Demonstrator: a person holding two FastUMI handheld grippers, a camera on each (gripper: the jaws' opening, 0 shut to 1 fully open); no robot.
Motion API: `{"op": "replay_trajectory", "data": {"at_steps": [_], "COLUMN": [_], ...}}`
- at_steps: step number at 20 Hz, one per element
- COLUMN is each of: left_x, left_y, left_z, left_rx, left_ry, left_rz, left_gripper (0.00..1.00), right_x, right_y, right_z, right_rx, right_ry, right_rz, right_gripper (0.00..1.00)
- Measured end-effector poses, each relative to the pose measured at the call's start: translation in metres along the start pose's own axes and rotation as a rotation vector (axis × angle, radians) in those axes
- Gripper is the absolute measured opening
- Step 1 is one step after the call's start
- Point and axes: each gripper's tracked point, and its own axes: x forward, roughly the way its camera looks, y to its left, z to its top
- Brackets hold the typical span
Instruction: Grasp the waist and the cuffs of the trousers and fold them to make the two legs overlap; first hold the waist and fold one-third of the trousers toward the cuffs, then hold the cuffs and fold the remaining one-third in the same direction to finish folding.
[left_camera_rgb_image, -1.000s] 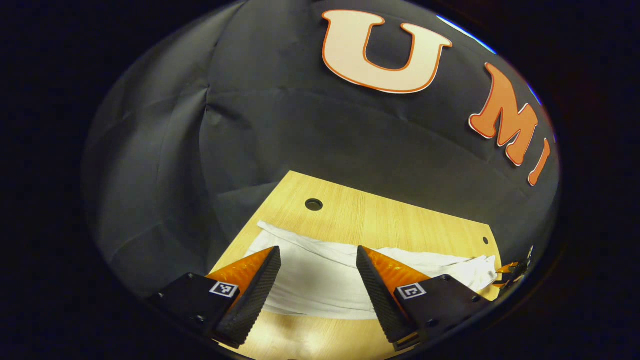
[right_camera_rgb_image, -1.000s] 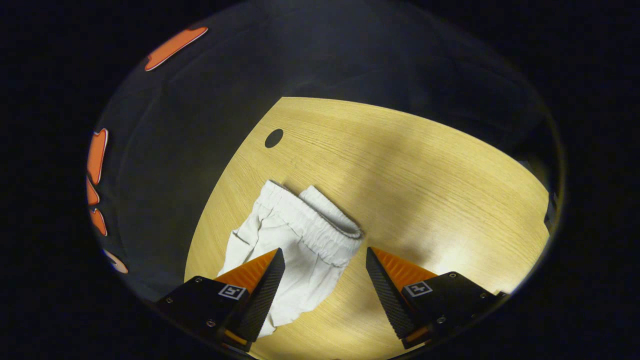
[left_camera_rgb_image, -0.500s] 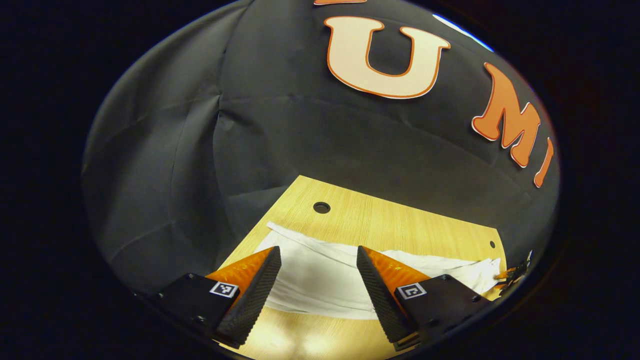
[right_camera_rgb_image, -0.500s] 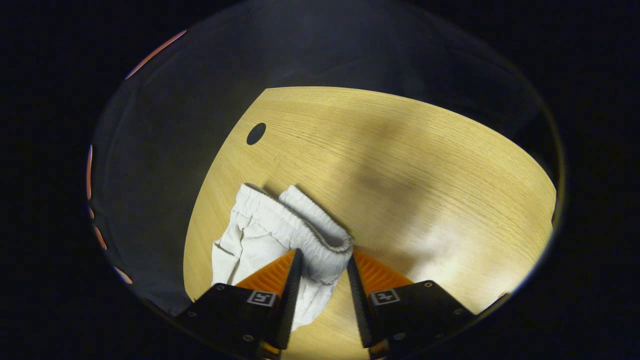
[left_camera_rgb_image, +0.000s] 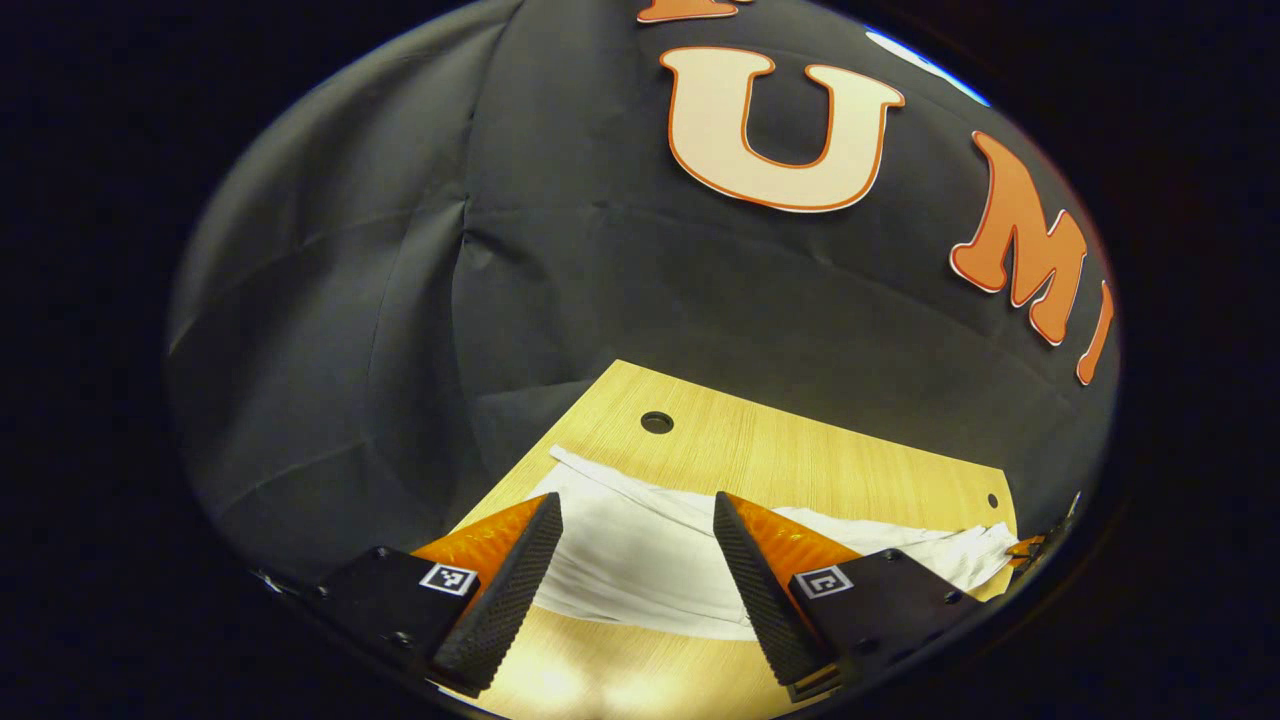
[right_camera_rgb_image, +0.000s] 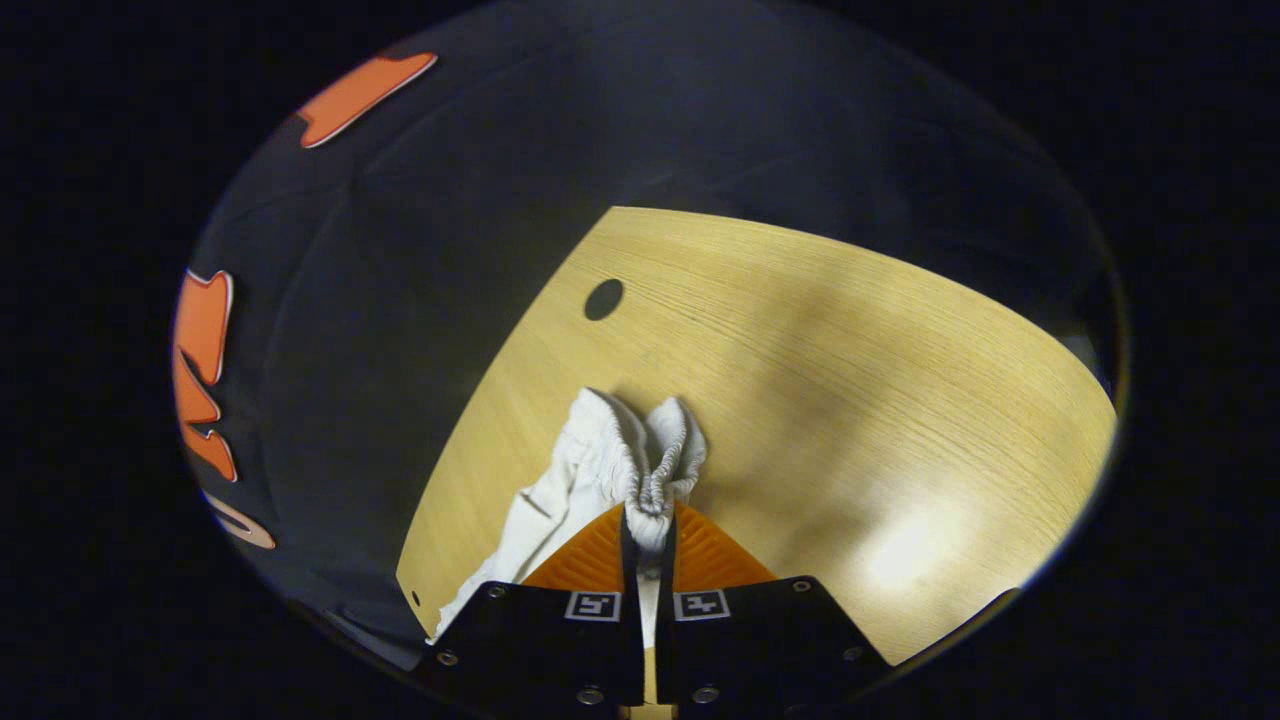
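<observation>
On the wooden table (right_camera_rgb_image: 850, 330) the white trousers (left_camera_rgb_image: 640, 545) lie near the edge with the round hole (right_camera_rgb_image: 603, 299). Your right gripper (right_camera_rgb_image: 648, 528) is pinching the waistband (right_camera_rgb_image: 655, 470). Your left gripper (left_camera_rgb_image: 638, 560) hangs spread above the legs; lower it onto a cuff and clamp both layers before lifting.

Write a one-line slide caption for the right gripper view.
Right gripper shut on the gathered elastic waistband of white cloth trousers lying on a light wooden table.
</observation>
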Motion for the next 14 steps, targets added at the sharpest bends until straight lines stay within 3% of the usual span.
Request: {"op": "replay_trajectory", "data": {"at_steps": [5,7,10,14], "left_x": [0.002,0.002,0.004,0.006], "left_y": [0.002,0.004,0.009,0.012], "left_z": [0.005,0.007,0.010,0.011], "left_rx": [-0.023,-0.034,-0.045,-0.074], "left_ry": [0.002,0.008,0.016,0.029], "left_rz": [-0.056,-0.080,-0.110,-0.152], "left_gripper": [0.99,0.96,0.99,1.00], "right_x": [-0.034,-0.043,-0.043,-0.055], "right_y": [0.061,0.088,0.122,0.147], "right_z": [0.000,-0.006,-0.023,-0.046], "right_rx": [-0.111,-0.164,-0.221,-0.280], "right_ry": [-0.047,-0.061,-0.066,-0.057], "right_rz": [0.105,0.126,0.159,0.218], "right_gripper": [0.05,0.05,0.05,0.05]}}
